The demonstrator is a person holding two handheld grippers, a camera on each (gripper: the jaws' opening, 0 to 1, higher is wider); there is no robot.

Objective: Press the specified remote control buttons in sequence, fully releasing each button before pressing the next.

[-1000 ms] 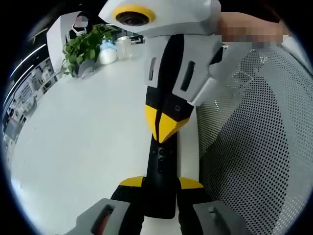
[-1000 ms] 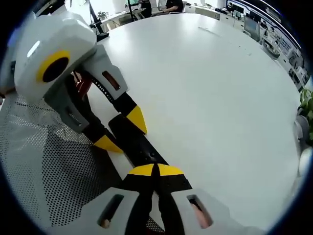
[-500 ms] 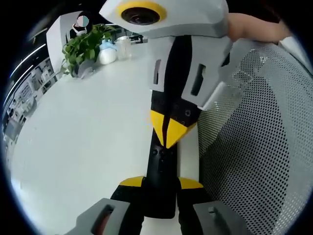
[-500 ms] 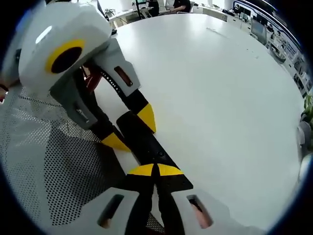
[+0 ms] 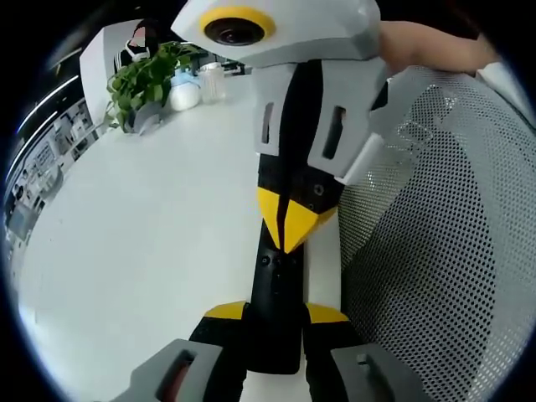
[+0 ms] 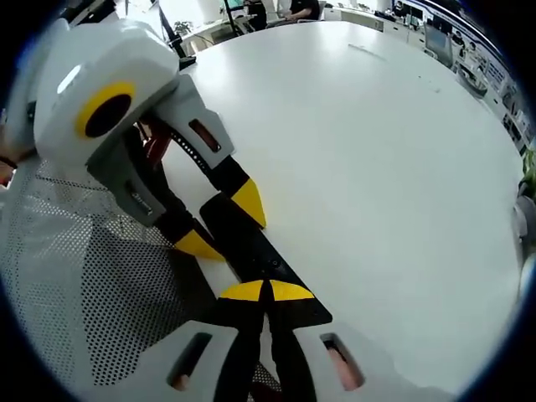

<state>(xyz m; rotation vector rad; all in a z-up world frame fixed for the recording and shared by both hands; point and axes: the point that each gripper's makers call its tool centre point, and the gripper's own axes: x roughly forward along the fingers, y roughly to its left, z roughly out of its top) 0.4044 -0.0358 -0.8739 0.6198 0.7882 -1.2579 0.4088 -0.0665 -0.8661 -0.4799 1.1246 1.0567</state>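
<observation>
your left gripper (image 5: 274,314) has its fingers clamped on the near end of the remote (image 5: 276,293), which lies on the worktop (image 5: 151,234). your right gripper (image 6: 266,291), fingers together, has its tips on the remote's buttons.

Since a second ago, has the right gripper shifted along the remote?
Yes. In the left gripper view, the right gripper has slid down the remote control toward the left gripper, covering buttons that showed before.
</observation>
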